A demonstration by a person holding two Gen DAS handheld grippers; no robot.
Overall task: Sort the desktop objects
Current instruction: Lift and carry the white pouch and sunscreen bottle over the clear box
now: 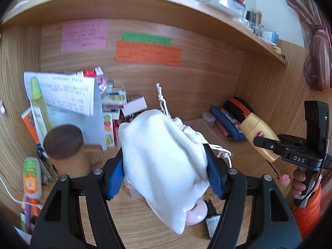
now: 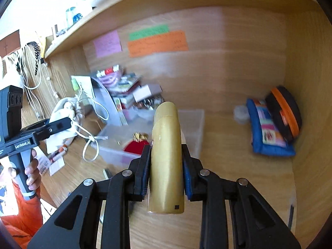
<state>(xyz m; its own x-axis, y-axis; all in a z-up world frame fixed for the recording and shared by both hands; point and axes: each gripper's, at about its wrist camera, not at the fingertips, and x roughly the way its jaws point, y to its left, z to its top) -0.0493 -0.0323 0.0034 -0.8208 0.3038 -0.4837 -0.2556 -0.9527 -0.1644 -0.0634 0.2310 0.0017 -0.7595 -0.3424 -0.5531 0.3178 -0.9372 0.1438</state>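
Observation:
My left gripper point(image 1: 165, 166) is shut on a white drawstring pouch point(image 1: 161, 155) and holds it above the desk; the pouch also shows in the right wrist view point(image 2: 66, 112). My right gripper point(image 2: 166, 161) is shut on a gold bottle point(image 2: 166, 155), held upright above the desk in front of a clear plastic box point(image 2: 193, 128). The bottle also shows in the left wrist view point(image 1: 259, 134), in the right gripper's fingers at the right. A red item point(image 2: 134, 146) lies in the box.
A wooden lidded mug point(image 1: 66, 147), papers and small boxes crowd the left back corner. A blue pouch point(image 2: 267, 132) and a black-orange case point(image 2: 284, 112) lean in the right corner. A pink ring point(image 1: 197, 213) and a small dark bottle point(image 1: 211, 222) lie under the white pouch. A shelf overhangs.

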